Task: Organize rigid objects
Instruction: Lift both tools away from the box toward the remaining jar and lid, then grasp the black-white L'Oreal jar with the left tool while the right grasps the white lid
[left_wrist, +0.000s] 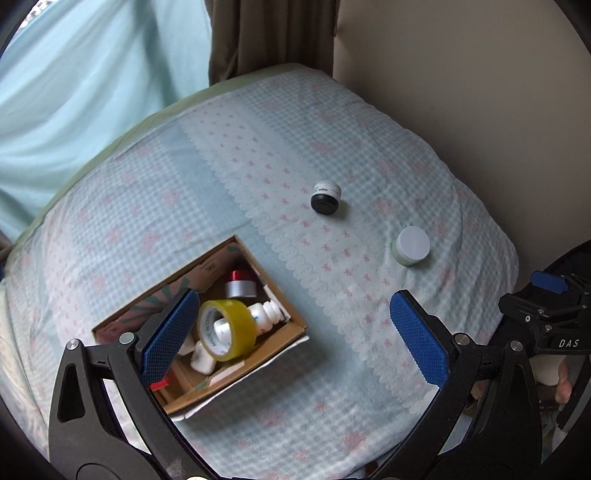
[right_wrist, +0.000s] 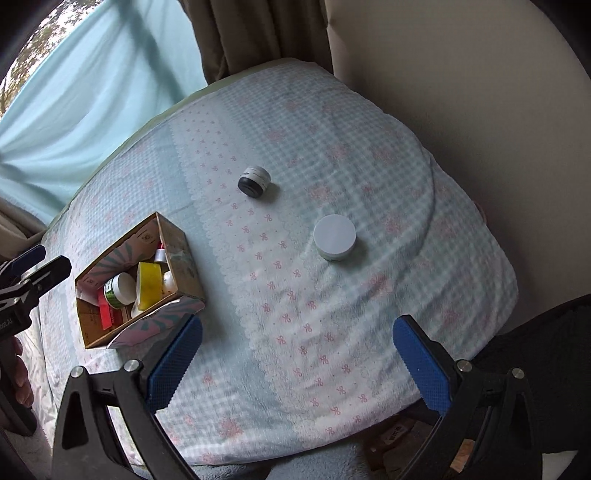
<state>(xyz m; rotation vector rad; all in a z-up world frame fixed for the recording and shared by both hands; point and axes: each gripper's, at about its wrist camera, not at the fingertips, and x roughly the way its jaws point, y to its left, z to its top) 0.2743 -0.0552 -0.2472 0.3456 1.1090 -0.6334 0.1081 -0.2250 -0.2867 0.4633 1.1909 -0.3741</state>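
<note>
Most of the sorting looks done: the cardboard box (left_wrist: 225, 354) on the bed (left_wrist: 295, 387) already holds a roll of yellow tape (left_wrist: 227, 329), a small white bottle (left_wrist: 264, 315), a silver-and-red roll (left_wrist: 241, 286) and, seen from the right wrist, a white-lidded jar with a green label (right_wrist: 120, 290) (a few more white and red items lie underneath, too jumbled to name). Two things remain out on the patterned bedcover: a small black-capped jar (left_wrist: 325, 196) lying tipped on its side, and a flat white-lidded jar (left_wrist: 412, 245) standing upright, well apart from the box and from each other. So the job is, by my judgement, near its end, with these two left to put in. The left gripper (left_wrist: 291, 339) hangs above the bed with its jaws spread wide and nothing between them, one blue pad over the box's near corner, the other over bare cover. The right gripper (right_wrist: 297, 365) is likewise wide open and empty, poised over the near edge of the bed, with the flat jar ahead of it and the box just off to its left.
</note>
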